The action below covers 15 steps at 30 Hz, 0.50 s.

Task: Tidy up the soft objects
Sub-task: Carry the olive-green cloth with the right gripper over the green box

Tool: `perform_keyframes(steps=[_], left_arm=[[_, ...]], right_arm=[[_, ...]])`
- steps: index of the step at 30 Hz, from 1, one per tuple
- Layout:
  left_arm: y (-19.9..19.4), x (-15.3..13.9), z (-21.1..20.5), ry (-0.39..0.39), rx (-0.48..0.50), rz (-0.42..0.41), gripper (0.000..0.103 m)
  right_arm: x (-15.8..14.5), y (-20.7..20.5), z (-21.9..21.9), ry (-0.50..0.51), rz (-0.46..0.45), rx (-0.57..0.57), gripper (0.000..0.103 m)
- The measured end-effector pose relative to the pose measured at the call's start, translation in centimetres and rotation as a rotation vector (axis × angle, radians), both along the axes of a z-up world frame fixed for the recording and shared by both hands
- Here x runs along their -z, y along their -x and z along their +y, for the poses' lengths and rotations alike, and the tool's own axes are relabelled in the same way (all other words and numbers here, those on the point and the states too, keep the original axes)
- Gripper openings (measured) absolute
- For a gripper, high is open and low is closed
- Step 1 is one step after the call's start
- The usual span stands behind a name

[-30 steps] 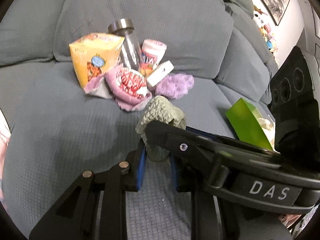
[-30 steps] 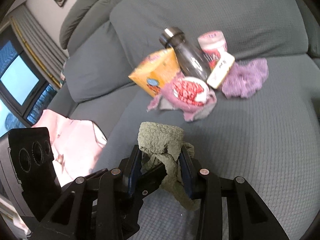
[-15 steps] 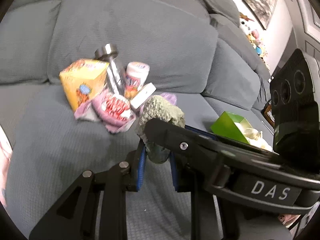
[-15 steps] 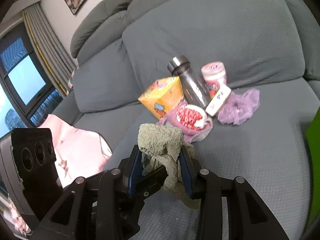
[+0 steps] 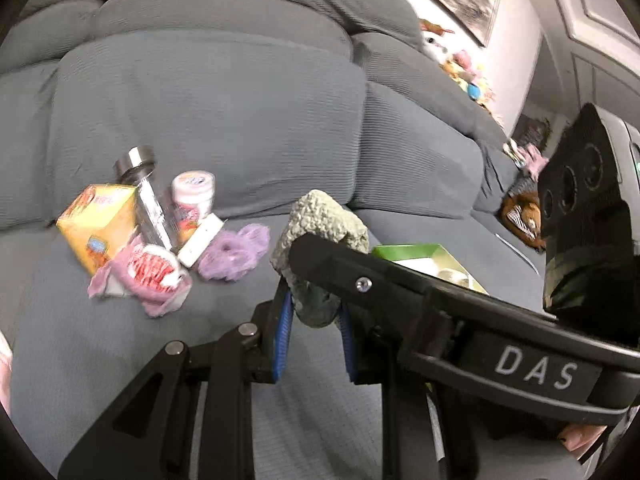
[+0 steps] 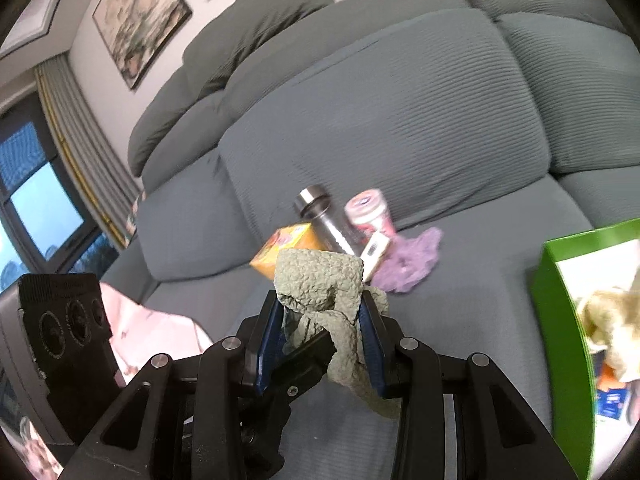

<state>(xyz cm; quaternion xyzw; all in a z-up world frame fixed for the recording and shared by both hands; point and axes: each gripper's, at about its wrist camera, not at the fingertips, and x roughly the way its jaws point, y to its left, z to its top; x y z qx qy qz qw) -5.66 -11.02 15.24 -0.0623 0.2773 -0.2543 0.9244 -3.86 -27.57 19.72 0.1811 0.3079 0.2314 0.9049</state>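
Right wrist view: both my tongs, left gripper (image 5: pixel 314 312) and right gripper (image 6: pixel 322 330), clench the green cloth (image 6: pixel 320 280); next, I judge, carry it over the green box (image 6: pixel 560 308).

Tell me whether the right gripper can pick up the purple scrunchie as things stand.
Probably not yet. The right gripper is shut on the green cloth, which the left gripper also grips. The purple scrunchie lies uncovered on the sofa seat, so the path looks free once the cloth is released.

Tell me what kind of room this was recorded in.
Most likely a home living room: a big grey sofa, framed pictures on the wall, and a curtained window.
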Motion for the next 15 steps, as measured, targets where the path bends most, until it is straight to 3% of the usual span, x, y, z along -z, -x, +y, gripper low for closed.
perform_keyframes(steps=[15], left_arm=[[0.2,-1.9,-4.9,-0.047,0.11,-0.034,0.018]], right_arm=[[-1.6,1.7,-4.7,-0.053,-0.058,0.117,0.04]])
